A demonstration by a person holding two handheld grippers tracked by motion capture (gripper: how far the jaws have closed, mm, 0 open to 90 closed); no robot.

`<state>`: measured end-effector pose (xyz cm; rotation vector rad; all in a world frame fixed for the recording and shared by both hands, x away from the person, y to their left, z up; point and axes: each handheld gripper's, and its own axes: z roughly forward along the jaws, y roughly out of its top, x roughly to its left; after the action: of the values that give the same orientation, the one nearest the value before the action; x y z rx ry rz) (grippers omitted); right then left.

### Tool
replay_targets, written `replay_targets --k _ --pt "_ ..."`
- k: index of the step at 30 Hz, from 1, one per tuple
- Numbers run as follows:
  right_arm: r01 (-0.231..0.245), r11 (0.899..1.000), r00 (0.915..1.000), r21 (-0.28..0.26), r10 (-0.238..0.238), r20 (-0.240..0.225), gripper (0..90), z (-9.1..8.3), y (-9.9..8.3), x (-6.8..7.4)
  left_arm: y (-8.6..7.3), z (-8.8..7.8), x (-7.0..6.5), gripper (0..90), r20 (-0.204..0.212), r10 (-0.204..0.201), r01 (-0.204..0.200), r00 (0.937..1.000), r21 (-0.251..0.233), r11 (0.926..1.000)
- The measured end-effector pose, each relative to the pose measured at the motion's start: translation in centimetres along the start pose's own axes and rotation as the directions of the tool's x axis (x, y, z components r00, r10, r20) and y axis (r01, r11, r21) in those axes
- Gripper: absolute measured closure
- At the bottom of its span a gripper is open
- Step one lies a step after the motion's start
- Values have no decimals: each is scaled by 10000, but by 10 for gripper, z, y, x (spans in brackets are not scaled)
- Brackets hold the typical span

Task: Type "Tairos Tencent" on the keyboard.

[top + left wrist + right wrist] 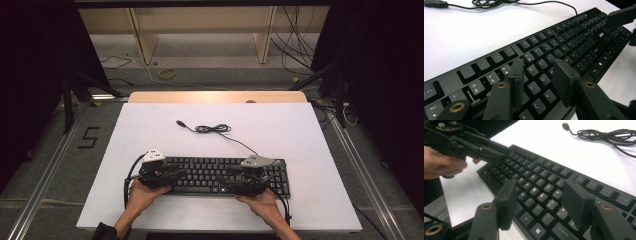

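Observation:
A black keyboard [210, 172] lies near the front edge of the white table [150, 125], with its black cable [215, 129] coiled behind it and ending in a USB plug [180, 122]. My left gripper [177, 175] reaches over the keyboard's left half. In the left gripper view its jaws [537, 66] stand apart just above the letter keys [574, 37], with nothing between them. My right gripper [225, 181] comes in from the right and is open too; its jaws [540, 187] hover over the keys [541, 170] near Shift. The two grippers point toward each other.
A wooden board edge [217, 96] runs behind the white top. Metal frame rails [50, 165] flank the table on both sides. Loose cables and a yellow ring [167, 73] lie on the floor beyond. A hand [441, 165] holds the left gripper.

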<state>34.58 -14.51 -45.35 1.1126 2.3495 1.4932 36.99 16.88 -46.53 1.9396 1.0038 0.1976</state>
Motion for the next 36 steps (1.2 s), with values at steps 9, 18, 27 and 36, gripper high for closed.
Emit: replay_targets --k 9,18,27,36 --pt "5 10000 10000 -68 -4 17 406 -9 -4 2 5 5 2 720 -60 128 -127 9999 158 9998" --pt "66 9998 10000 -198 -65 46 388 -16 -7 3 10 16 -2 862 -96 500 -495 9987 532 9974" --pt "86 9997 9999 -212 -85 73 381 -21 -10 5 13 26 -2 893 -168 563 -547 9983 848 9949" --pt "149 9997 9999 -212 -147 77 367 -24 -12 6 13 32 -2 893 -173 599 -578 9981 1070 9926"
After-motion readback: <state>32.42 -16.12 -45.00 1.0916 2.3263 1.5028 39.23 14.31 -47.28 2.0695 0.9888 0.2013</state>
